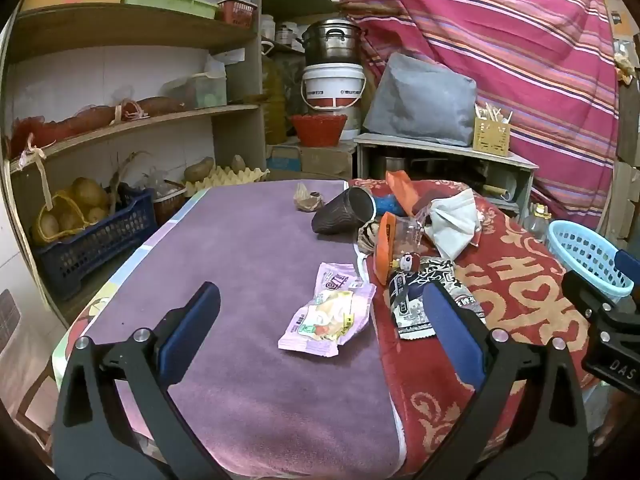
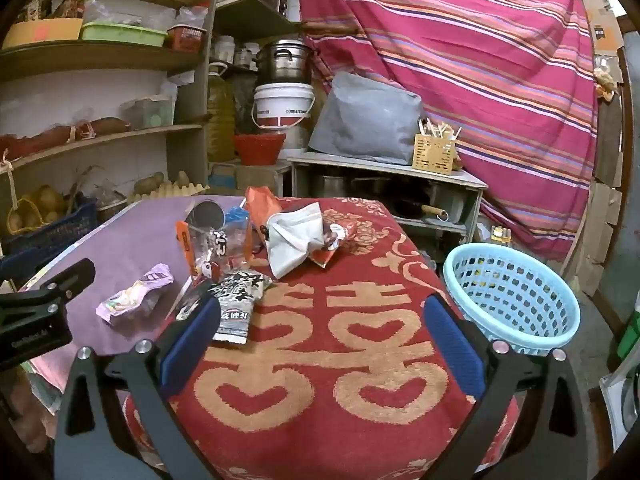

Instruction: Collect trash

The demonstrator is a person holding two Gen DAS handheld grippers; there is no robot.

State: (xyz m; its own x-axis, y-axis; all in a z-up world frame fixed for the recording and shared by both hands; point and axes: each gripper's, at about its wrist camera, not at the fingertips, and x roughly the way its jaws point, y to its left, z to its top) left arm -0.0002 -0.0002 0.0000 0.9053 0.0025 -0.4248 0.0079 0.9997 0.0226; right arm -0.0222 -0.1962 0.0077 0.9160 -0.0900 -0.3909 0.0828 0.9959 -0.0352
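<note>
Bench (image 1: 256,264) under two covers: purple cloth on the left part, red towel (image 2: 320,360) with tan heart pattern on the right. Room behind: wooden shelves (image 1: 132,116) with potatoes and crates, striped pink curtain (image 2: 460,60), steel pot on a white bucket (image 1: 333,86).

Trash lies mid-bench along the seam. Pink snack wrapper (image 1: 330,316) flat on the purple cloth; black-and-white wrapper (image 2: 236,300) on the towel edge; crumpled white mask (image 2: 294,236), clear orange-edged bag (image 2: 212,244) and dark cup (image 1: 344,212) on its side behind. Print on the wrappers unreadable.

Light blue basket (image 2: 516,300) just off the bench's right edge, contents unclear.

Left tongs (image 1: 320,336) spread, empty. Right tongs (image 2: 320,340) spread, empty.
</note>
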